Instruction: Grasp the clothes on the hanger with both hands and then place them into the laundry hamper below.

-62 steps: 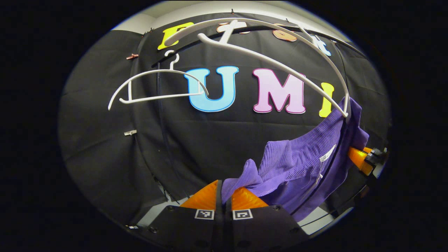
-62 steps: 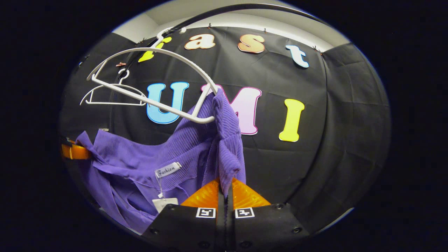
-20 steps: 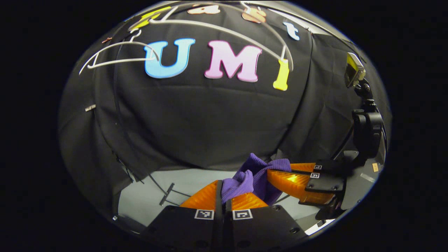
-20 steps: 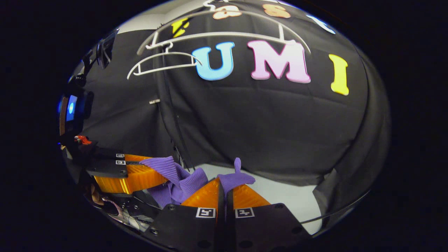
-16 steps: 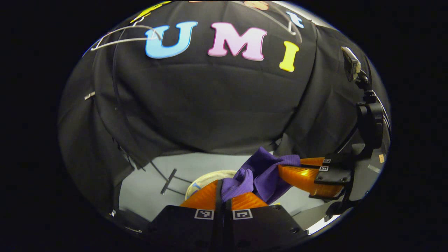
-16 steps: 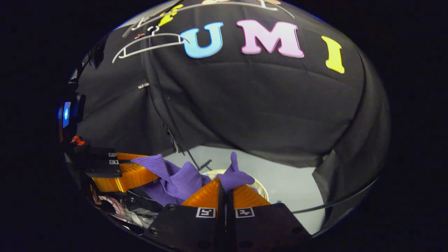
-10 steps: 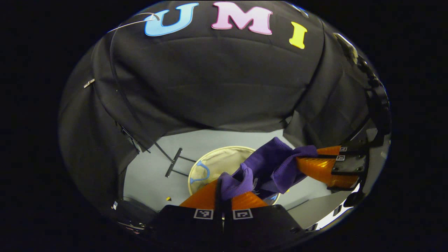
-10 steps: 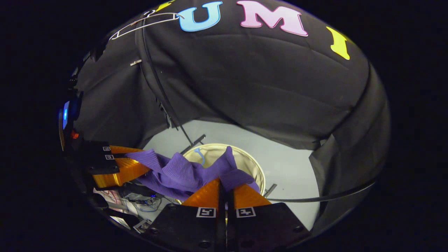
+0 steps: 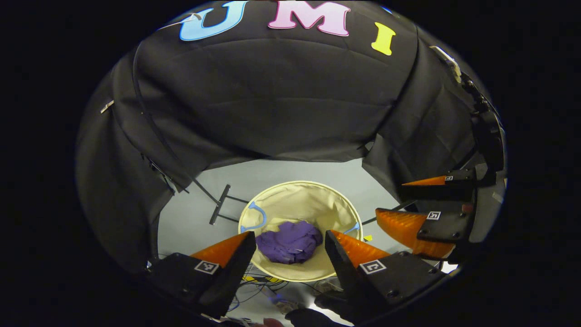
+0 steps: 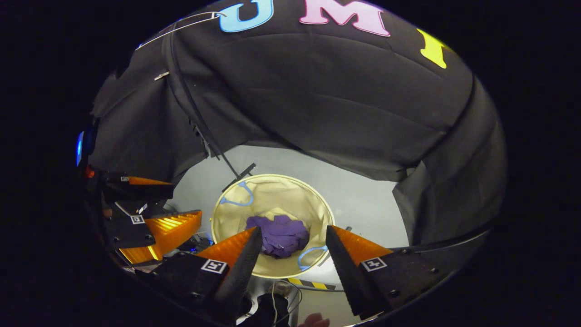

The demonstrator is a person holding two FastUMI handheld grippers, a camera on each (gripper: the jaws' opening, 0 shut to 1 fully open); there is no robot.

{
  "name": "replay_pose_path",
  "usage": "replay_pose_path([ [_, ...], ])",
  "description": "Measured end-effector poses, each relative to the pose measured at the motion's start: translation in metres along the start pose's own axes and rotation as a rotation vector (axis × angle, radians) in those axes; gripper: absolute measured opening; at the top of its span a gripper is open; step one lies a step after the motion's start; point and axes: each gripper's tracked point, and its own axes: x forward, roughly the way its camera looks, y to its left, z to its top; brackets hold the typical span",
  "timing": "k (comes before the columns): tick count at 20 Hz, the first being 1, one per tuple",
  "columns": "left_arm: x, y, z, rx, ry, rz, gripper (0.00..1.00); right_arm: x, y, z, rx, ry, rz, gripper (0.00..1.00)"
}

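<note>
The purple garment (image 9: 289,241) lies crumpled at the bottom of the round cream laundry hamper (image 9: 313,200) on the floor; the right gripper view has the same garment (image 10: 280,235) inside the hamper (image 10: 281,193). My left gripper (image 9: 288,240) hangs open above the hamper with nothing between its fingers. My right gripper (image 10: 292,234) is open too, also over the hamper. Each gripper appears from the other's camera: the right gripper (image 9: 411,204) at the right edge, the left gripper (image 10: 159,206) at the left edge, both with jaws spread.
A black rack foot (image 9: 220,210) and its slanted pole (image 10: 199,120) stand on the grey floor behind the hamper. A white hanger (image 10: 181,25) hangs high on the wall cloth. Cables (image 9: 258,284) and yellow-black tape (image 10: 311,285) lie on the floor near the hamper's front rim.
Half a second ago both grippers were shut on the purple garment above the hamper. Both have opened, and the garment has dropped into the hamper.
</note>
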Motion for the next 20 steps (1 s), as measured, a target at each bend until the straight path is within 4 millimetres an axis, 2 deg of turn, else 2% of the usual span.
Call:
replay_pose_path([
  [3,-0.006,0.002,0.000,-0.018,-0.006,-0.015,0.96,-0.007,-0.001,0.005,0.020,-0.013,-0.018,0.92],
  [7,-0.026,0.003,0.006,-0.023,-0.036,-0.032,0.96,-0.028,-0.003,0.017,0.016,-0.068,-0.050,0.94],
  [11,-0.060,0.002,0.019,-0.008,-0.108,-0.048,0.96,-0.068,0.012,0.035,0.058,-0.151,-0.051,0.97],
  [14,-0.101,0.000,0.032,0.004,-0.190,-0.068,0.96,-0.105,0.021,0.050,0.072,-0.227,-0.071,0.98],
  [17,-0.153,-0.002,0.046,0.034,-0.286,-0.080,0.96,-0.148,0.030,0.070,0.077,-0.329,-0.103,0.98],
  [20,-0.205,-0.002,0.056,0.071,-0.397,-0.072,0.96,-0.200,0.039,0.092,0.094,-0.443,-0.136,0.98],
])
